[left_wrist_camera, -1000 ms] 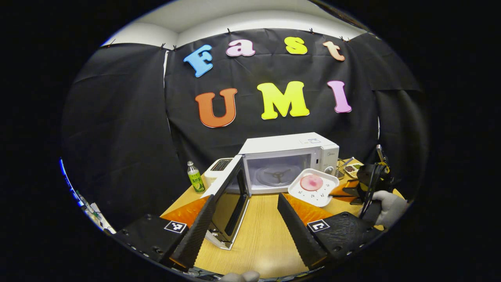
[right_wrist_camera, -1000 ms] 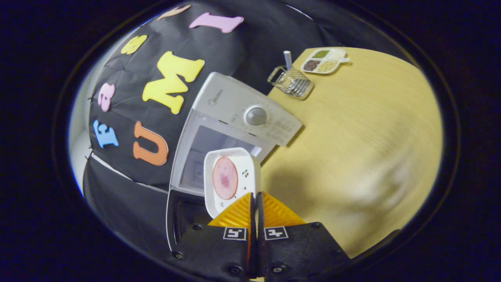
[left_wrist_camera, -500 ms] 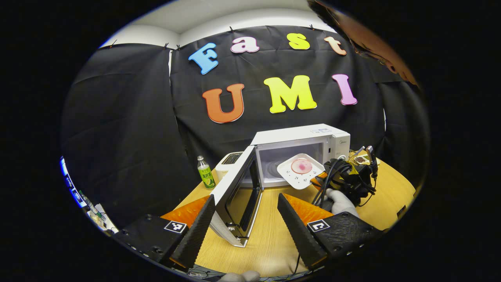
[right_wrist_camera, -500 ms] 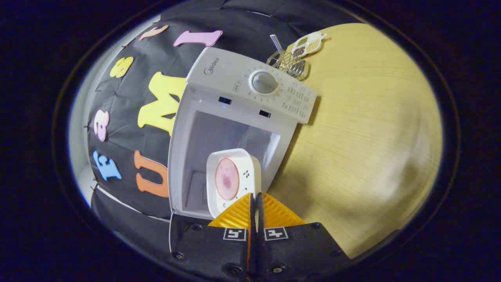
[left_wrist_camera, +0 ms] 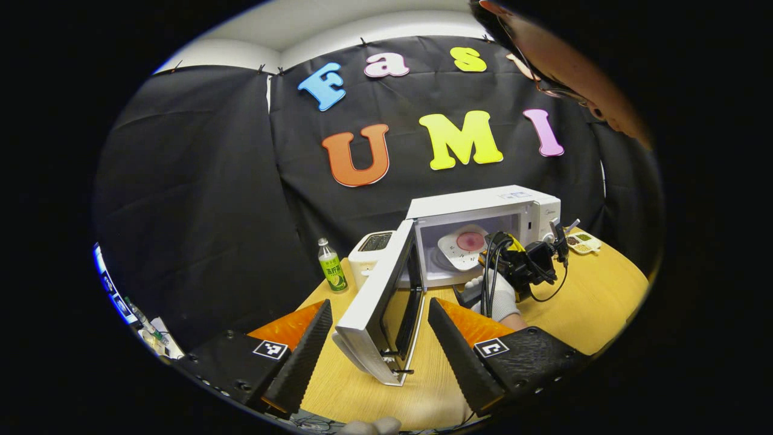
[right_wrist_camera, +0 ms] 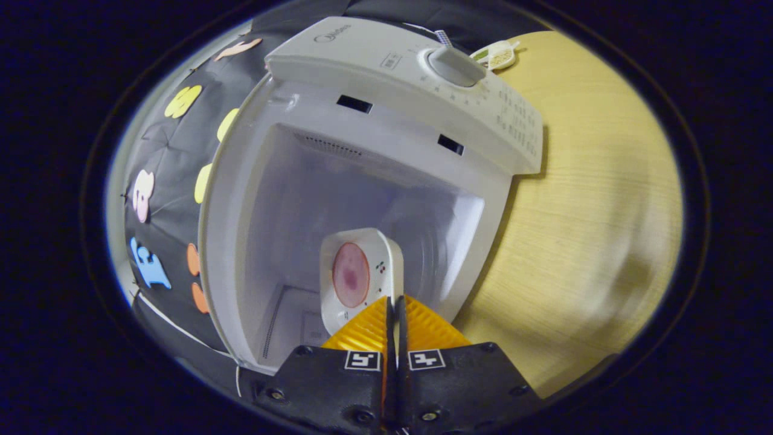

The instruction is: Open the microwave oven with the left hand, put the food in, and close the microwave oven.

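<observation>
The right gripper (right_wrist_camera: pixel 394 305), fingers pinched on the plate's (right_wrist_camera: pixel 362 275) rim, holds it (ham slice aboard) inside the microwave (right_wrist_camera: pixel 386 157); the left gripper (left_wrist_camera: pixel 380 338) gapes wide before the open door (left_wrist_camera: pixel 386 314), holding nothing.

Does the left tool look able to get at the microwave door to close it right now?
Probably yes: the left tool is open, and the swung-out door stands between its fingers. But the right tool, holding the plate, reaches into the cavity, so closing would have to wait.
</observation>
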